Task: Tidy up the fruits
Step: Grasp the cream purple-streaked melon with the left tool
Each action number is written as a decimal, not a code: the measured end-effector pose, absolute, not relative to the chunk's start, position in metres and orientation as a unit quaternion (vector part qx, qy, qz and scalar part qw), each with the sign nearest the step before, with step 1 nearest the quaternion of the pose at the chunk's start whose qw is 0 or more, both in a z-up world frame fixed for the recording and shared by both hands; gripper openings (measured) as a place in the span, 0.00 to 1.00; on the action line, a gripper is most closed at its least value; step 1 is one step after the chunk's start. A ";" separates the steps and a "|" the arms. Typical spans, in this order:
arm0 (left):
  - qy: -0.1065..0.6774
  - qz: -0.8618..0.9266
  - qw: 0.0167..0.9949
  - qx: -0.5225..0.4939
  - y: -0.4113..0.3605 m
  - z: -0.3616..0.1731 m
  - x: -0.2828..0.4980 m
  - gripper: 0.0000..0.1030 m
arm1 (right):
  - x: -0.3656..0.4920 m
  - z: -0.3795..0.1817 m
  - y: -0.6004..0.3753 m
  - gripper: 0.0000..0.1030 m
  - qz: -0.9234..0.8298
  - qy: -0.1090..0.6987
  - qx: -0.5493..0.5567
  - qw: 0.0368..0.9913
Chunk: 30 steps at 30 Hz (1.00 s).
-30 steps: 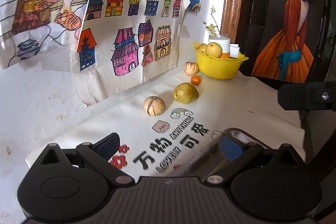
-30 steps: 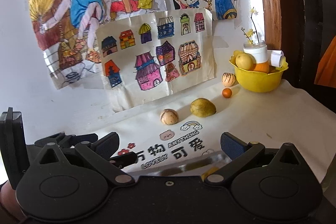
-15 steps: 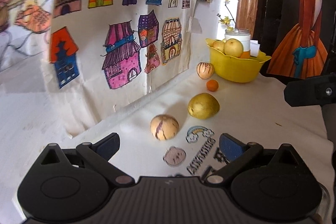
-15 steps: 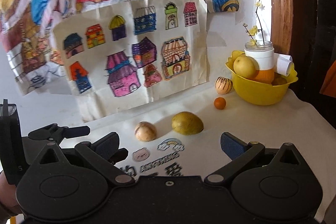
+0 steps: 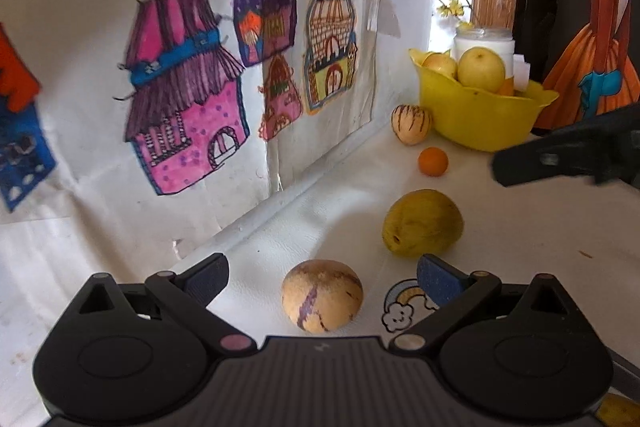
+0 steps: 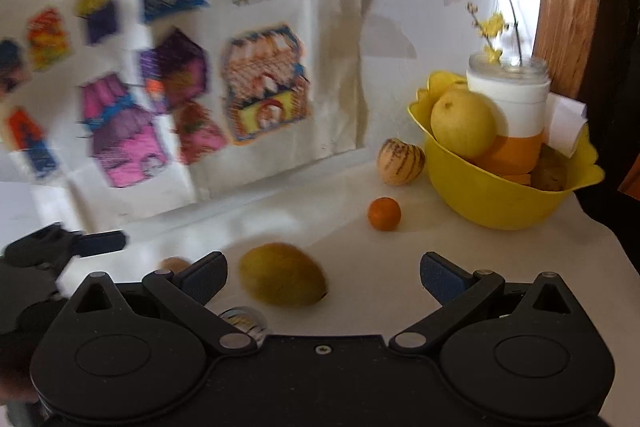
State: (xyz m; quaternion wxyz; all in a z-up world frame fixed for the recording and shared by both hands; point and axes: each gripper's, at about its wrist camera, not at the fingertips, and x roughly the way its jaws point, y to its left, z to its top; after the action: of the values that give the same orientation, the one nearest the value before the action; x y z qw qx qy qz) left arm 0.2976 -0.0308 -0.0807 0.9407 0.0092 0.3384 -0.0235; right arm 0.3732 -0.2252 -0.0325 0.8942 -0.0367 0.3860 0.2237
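My left gripper (image 5: pixel 322 277) is open, its jaws on either side of a tan purple-streaked melon (image 5: pixel 322 301) on the white cloth, not touching it. Beyond lie a yellow-green fruit (image 5: pixel 422 223), a small orange (image 5: pixel 433 161) and a striped melon (image 5: pixel 411 125) beside the yellow bowl (image 5: pixel 480 119) holding pale apples. My right gripper (image 6: pixel 323 277) is open, with the yellow-green fruit (image 6: pixel 282 281) near its left finger. The small orange (image 6: pixel 384 213), striped melon (image 6: pixel 400 161) and yellow bowl (image 6: pixel 500 199) lie ahead.
Drawings of houses (image 5: pixel 180 87) hang on the wall at the cloth's left edge. A white jar with yellow flowers (image 6: pixel 508 95) stands in the bowl. The right gripper's finger (image 5: pixel 568 155) shows at the right of the left view. A dark doorway lies behind the bowl.
Both grippers have moved forward toward the fruits. The tan melon now lies between my left jaws, and the yellow-green fruit is close in front of my right gripper.
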 end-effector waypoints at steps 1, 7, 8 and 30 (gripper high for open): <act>0.340 -0.024 0.940 0.011 -0.031 -0.083 0.301 0.99 | 0.381 -0.038 -0.224 0.99 0.222 0.391 -0.037 0.893; 0.351 -0.026 0.936 0.012 -0.033 -0.094 0.311 0.94 | 0.429 -0.066 -0.219 0.99 0.206 0.412 -0.036 0.887; 0.353 -0.026 0.935 0.011 -0.033 -0.096 0.312 0.93 | 0.435 -0.068 -0.217 0.99 0.202 0.412 -0.038 0.888; 0.363 -0.027 0.931 0.018 -0.034 -0.116 0.316 0.53 | 0.490 -0.124 -0.201 0.48 0.196 0.426 -0.073 0.880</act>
State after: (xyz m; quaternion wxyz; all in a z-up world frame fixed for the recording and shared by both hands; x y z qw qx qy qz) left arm 0.3163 -0.0344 -0.1165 0.9312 0.0175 0.3630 -0.0269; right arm 0.4897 -0.2009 -0.1240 0.8801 -0.0731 0.4262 0.1957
